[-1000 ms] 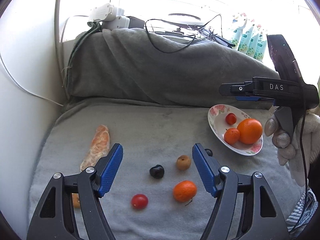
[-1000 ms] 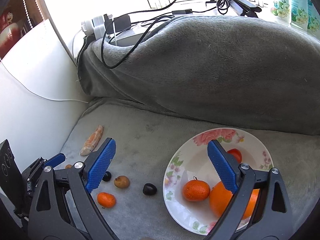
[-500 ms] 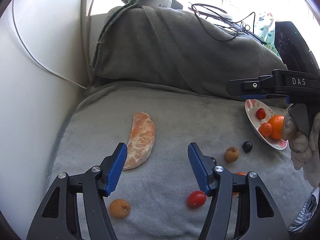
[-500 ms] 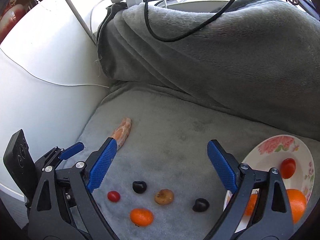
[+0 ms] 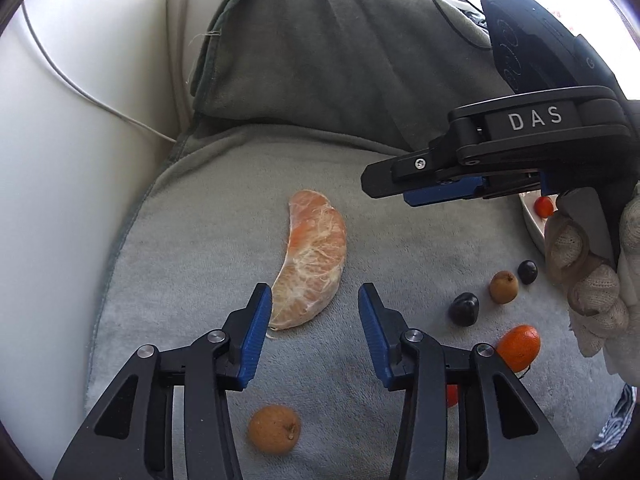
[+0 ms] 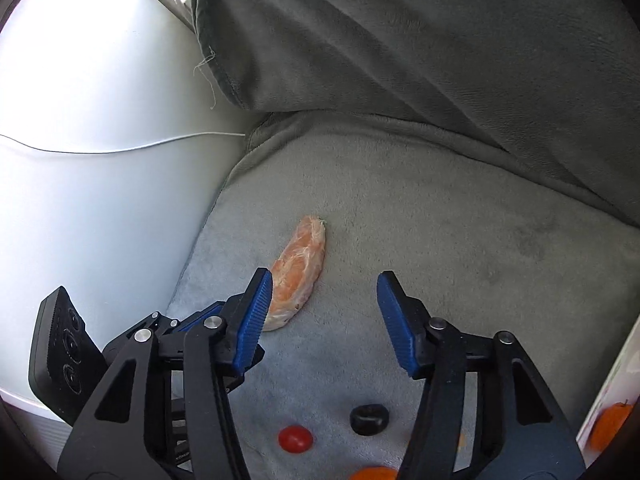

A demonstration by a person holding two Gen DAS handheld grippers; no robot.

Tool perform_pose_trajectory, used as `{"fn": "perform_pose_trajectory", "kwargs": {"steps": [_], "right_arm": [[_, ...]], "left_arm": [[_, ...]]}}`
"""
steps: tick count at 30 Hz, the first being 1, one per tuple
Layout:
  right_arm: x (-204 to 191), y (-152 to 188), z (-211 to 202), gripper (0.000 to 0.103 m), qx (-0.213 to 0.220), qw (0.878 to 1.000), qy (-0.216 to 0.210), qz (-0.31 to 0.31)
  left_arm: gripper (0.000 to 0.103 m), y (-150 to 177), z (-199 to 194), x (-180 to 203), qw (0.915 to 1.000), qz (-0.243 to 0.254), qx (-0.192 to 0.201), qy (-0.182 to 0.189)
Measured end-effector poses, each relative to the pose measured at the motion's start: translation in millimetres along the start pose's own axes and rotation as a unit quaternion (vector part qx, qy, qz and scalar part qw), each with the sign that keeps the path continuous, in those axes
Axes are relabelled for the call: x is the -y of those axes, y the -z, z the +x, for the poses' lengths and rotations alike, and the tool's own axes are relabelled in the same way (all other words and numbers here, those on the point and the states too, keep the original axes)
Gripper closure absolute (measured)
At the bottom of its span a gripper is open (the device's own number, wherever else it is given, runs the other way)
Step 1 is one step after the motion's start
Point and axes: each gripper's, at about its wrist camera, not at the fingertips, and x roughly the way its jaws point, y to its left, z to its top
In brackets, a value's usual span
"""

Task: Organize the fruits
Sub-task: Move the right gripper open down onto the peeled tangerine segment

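Over the left end of the grey blanket (image 5: 200,240), both tools now, swung across from the plate side within the last second and dropped lower. Left gripper (image 5: 315,296) closing, jaws far narrower than a second ago, lined up on the peeled orange segment (image 5: 312,264). Nothing clenched yet: near end of the segment lying just ahead of the blue pads, close against the left one, though hard to say from this angle whether touching. Right gripper (image 6: 325,280) likewise narrowing and empty, aimed at the same segment (image 6: 298,276) from the other side, held in a gloved hand (image 5: 588,272). Probably a pick-up of the segment just starting, bound for the plate (image 5: 532,224), now pushed out to the far right edge of view.

Around that: a white wall (image 5: 60,200) on the left with a thin cable (image 5: 80,92) across it; the blanket heaped up high at the back, flat and soft in front. Still loose on the flat part: a mandarin (image 5: 519,347), two brown fruits (image 5: 274,429) (image 5: 503,287), two dark fruits (image 5: 464,309) (image 5: 527,272) and a cherry tomato (image 6: 295,439). Plenty left to gather.
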Motion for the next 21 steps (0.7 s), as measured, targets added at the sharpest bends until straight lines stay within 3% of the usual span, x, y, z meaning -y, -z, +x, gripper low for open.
{"fn": "perform_pose_trajectory", "kwargs": {"steps": [9, 21], "right_arm": [[-4.3, -8.0, 29.9, 0.06, -0.024, 0.999, -0.016, 0.014], [-12.7, -12.2, 57.1, 0.065, -0.04, 0.999, -0.012, 0.017]], "left_arm": [[0.059, -1.9, 14.0, -3.7, 0.9999, 0.008, -0.014, -0.005], [0.059, -2.4, 25.5, -4.7, 0.9996, 0.011, -0.026, -0.006]]}}
